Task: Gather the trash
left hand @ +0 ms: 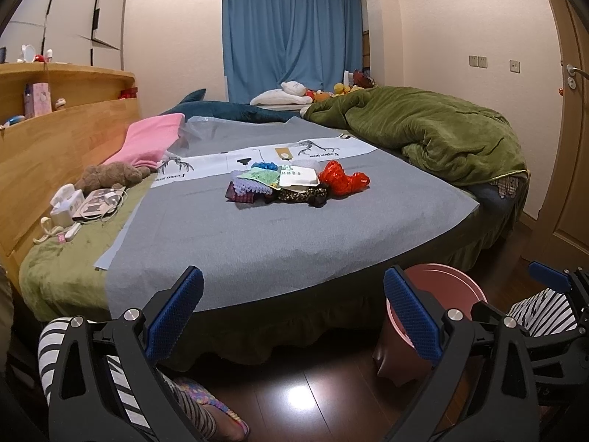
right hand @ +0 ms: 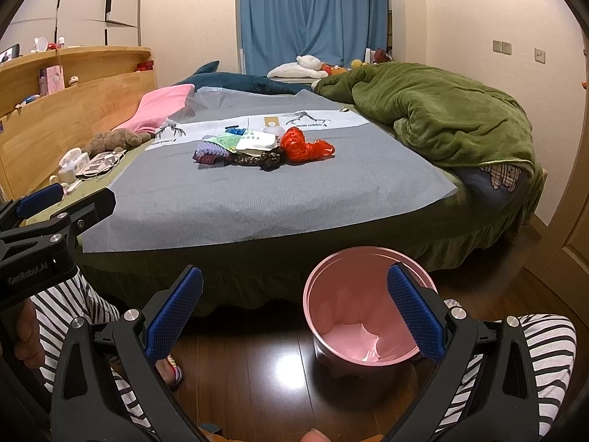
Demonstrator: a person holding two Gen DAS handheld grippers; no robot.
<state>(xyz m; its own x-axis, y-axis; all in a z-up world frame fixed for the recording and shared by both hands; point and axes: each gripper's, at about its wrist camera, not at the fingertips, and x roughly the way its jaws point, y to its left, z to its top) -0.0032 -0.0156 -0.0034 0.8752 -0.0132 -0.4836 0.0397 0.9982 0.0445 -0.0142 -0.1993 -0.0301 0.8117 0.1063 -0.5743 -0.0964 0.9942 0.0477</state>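
Right wrist view: trash pile [right hand: 263, 149] lies ahead on bed, left of centre; your left gripper [left hand: 292, 311] seems nearer; both grippers spread, empty; right gripper [right hand: 294, 311] over pink bin [right hand: 362, 318].

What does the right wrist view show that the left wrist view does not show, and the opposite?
Only the right wrist view shows the inside of the pink bin, with a pink liner and no trash, and the open left gripper from the side.

Only the left wrist view shows the door handle.

Both show the trash pile on the grey sheet, the green blanket, and open, empty fingers in front.
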